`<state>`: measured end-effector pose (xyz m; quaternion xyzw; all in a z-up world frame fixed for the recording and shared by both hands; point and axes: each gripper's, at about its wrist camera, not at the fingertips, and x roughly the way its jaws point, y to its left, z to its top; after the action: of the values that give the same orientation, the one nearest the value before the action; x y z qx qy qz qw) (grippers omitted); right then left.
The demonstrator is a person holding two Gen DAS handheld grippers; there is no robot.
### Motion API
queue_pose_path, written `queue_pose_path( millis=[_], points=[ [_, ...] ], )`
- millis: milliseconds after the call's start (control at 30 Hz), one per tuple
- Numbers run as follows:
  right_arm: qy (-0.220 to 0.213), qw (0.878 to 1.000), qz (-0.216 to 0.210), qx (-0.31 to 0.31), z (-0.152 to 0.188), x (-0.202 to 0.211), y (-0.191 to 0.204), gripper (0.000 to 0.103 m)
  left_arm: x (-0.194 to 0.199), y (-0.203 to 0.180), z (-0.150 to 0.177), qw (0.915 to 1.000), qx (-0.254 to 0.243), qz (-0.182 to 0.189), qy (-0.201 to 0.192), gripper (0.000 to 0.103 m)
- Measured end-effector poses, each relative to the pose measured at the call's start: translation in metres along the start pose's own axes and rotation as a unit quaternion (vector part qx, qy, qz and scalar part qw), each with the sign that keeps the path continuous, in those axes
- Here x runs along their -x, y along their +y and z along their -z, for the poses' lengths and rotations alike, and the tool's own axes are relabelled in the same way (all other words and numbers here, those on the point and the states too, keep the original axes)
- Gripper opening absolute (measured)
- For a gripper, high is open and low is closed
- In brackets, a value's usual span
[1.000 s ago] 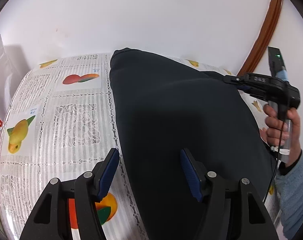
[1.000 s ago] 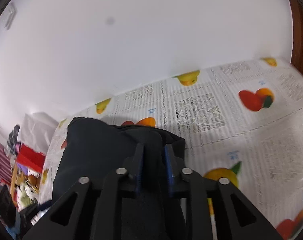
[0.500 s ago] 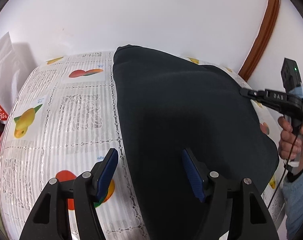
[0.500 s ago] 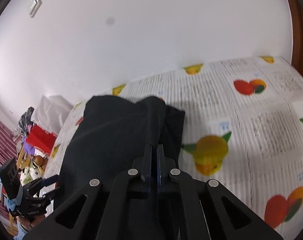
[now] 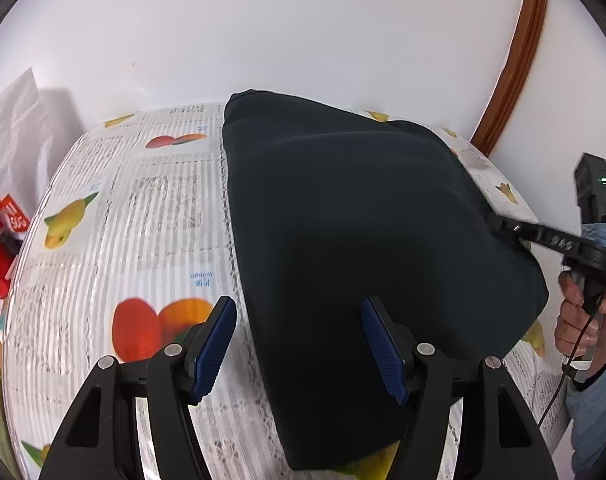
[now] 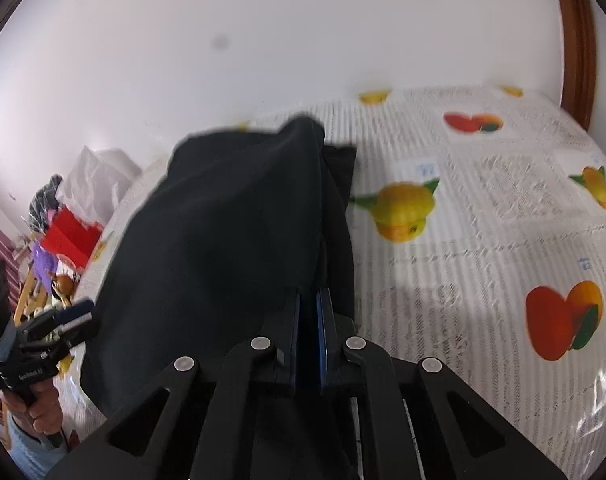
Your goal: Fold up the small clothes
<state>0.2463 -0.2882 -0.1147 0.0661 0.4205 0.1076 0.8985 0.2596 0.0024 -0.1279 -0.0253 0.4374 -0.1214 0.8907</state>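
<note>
Both tongs over dark garment [image 5: 363, 240] on fruit-print tablecloth [image 5: 151, 208]. Right tongs [image 6: 307, 316] just clamped onto garment's right edge, cloth now lifted ahead of them. Left tongs [image 5: 299, 344] wide, empty, straddling near-left hem. My judgement: fold starting.

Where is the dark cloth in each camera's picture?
Left wrist view: the dark cloth fills the middle, from the back edge down between the open left gripper.
Right wrist view: the dark cloth sits left of centre, pinched by the shut right gripper.
Shared landmark: the fruit-print tablecloth.
</note>
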Motion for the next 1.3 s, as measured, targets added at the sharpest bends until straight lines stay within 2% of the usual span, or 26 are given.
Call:
queue_pose_path(
  millis=[100, 167, 333, 433, 533, 633, 700, 733, 800, 867, 967, 1100, 1300],
  points=[
    [-0.026, 0.999, 0.031, -0.004, 0.005, 0.016, 0.002, 0.005, 0.005, 0.002, 0.007, 1.0, 0.004, 0.0, 0.001, 0.063],
    [-0.032, 0.999, 0.035, -0.002, 0.009, 0.024, 0.003, 0.006, 0.008, 0.003, 0.011, 1.0, 0.009, 0.002, 0.001, 0.063],
    [-0.008, 0.998, 0.057, 0.006, 0.032, 0.034, 0.004, 0.007, 0.011, -0.001, 0.025, 0.9999, 0.011, 0.007, 0.008, 0.063],
    [0.008, 0.995, 0.102, 0.014, 0.044, 0.044, 0.005, 0.007, 0.017, -0.005, 0.033, 0.9998, 0.012, 0.008, 0.013, 0.063],
    [0.006, 0.99, 0.137, 0.015, 0.051, 0.064, 0.01, 0.008, 0.032, -0.012, 0.037, 0.9999, 0.01, 0.006, 0.003, 0.063],
    [-0.001, 0.986, 0.165, 0.02, 0.054, 0.089, 0.021, 0.021, 0.05, -0.019, 0.035, 0.9998, 0.013, -0.01, -0.012, 0.063],
    [-0.015, 0.982, 0.185, 0.033, 0.055, 0.107, 0.034, 0.045, 0.067, -0.026, 0.035, 0.9995, 0.017, -0.015, -0.023, 0.064],
    [-0.027, 0.98, 0.195, 0.039, 0.056, 0.12, 0.043, 0.051, 0.075, -0.03, 0.034, 0.9994, 0.018, -0.014, -0.028, 0.064],
    [-0.048, 0.977, 0.2, 0.049, 0.059, 0.141, 0.059, 0.067, 0.092, -0.039, 0.035, 0.9989, 0.015, -0.016, -0.041, 0.073],
    [-0.064, 0.976, 0.199, 0.054, 0.062, 0.162, 0.075, 0.075, 0.111, -0.051, 0.038, 0.998, 0.004, -0.024, -0.059, 0.08],
    [-0.076, 0.977, 0.191, 0.056, 0.067, 0.186, 0.092, 0.078, 0.14, -0.07, 0.044, 0.9962, -0.011, -0.034, -0.08, 0.09],
    [-0.074, 0.98, 0.181, 0.047, 0.079, 0.21, 0.105, 0.079, 0.171, -0.087, 0.056, 0.9934, -0.018, -0.043, -0.104, 0.096],
    [-0.09, 0.969, 0.227, 0.034, 0.107, 0.249, 0.114, 0.094, 0.205, -0.102, 0.08, 0.9915, -0.018, -0.058, -0.115, 0.099]
  ],
)
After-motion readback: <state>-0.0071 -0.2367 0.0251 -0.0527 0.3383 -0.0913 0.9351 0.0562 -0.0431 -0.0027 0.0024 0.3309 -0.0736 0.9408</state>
